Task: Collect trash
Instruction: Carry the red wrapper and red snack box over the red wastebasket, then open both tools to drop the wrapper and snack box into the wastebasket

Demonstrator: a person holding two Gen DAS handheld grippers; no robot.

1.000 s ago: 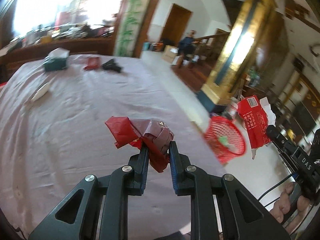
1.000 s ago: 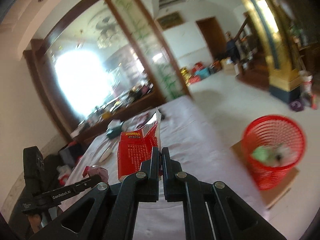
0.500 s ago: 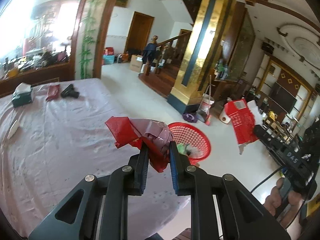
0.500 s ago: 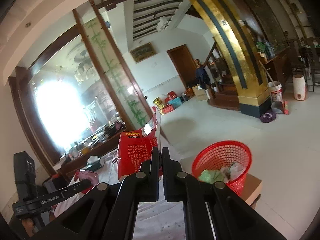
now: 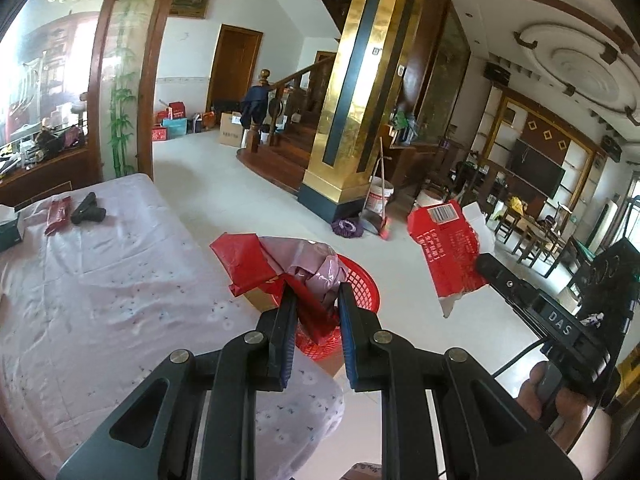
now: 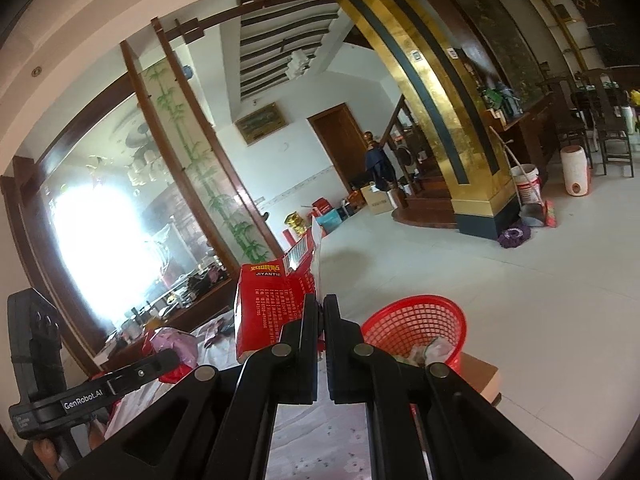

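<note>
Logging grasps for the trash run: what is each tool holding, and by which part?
Left tool pinches the crumpled red-and-pink wrapper by its lower end. Right tool clamps the red carton by its side edge.

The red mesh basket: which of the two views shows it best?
The right wrist view: the red mesh basket shows its rim, wall and the trash inside, hidden only partly by the right gripper. In the left wrist view the crumpled wrapper and left gripper cover most of it.
</note>
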